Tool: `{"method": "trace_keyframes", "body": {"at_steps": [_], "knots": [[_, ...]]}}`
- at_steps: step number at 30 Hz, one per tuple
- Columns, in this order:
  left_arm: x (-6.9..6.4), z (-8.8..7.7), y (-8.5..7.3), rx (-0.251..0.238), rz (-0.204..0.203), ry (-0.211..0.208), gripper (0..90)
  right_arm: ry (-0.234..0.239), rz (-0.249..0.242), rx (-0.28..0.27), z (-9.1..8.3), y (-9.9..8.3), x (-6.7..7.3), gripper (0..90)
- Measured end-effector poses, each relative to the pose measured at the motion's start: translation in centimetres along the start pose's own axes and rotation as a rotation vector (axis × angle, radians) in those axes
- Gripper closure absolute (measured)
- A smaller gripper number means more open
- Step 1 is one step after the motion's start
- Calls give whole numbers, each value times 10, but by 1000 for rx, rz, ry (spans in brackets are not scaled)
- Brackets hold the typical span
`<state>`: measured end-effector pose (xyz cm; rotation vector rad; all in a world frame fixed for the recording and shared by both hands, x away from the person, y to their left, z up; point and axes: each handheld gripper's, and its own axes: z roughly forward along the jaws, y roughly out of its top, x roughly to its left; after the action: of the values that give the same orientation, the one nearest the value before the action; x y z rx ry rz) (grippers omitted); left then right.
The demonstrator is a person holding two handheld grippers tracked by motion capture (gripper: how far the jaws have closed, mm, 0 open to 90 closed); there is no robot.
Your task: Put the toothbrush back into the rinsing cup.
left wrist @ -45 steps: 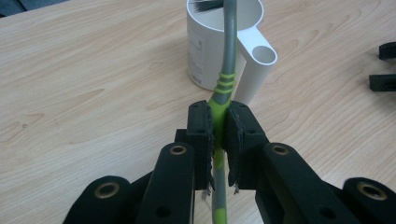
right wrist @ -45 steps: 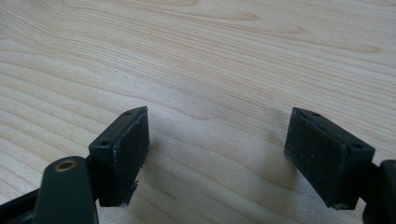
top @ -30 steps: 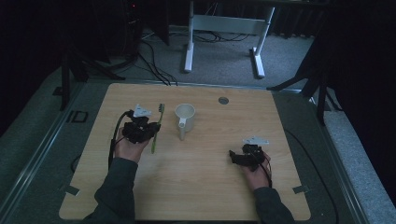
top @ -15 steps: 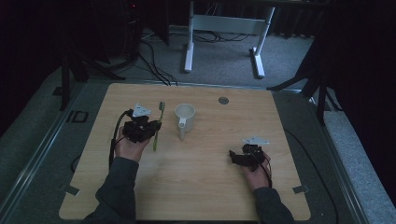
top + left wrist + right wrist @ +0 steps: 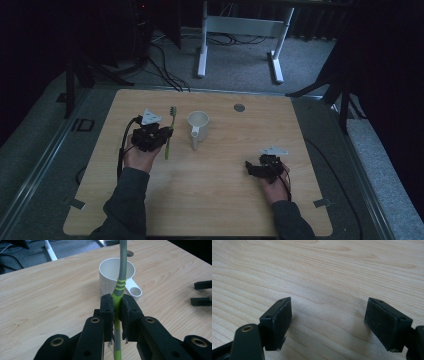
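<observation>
Left gripper view: the left gripper (image 5: 117, 307) clamps the green-and-grey toothbrush (image 5: 121, 272) just before the white cup (image 5: 112, 275). The right gripper (image 5: 328, 322) gapes wide over bare table (image 5: 317, 270), grasping nothing.

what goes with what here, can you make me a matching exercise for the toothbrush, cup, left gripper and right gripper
Things:
1. toothbrush
2. cup
3. left gripper
4. right gripper

States:
A. jaws wide apart, nothing between them
B. jaws shut on a thin handle
C. stands open side up on the table, white
D. green and grey, clamped between two jaws

Pairs: 1-D, 2-C, 3-B, 4-A
</observation>
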<state>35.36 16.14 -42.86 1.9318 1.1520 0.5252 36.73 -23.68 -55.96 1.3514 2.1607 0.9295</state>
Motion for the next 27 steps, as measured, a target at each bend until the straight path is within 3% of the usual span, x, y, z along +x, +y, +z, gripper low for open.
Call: {"method": "trace_keyframes", "body": {"at_steps": [27], "knots": [[-2, 0, 2, -71, -22, 25, 807, 0, 2, 1, 0, 0, 0, 215]]}}
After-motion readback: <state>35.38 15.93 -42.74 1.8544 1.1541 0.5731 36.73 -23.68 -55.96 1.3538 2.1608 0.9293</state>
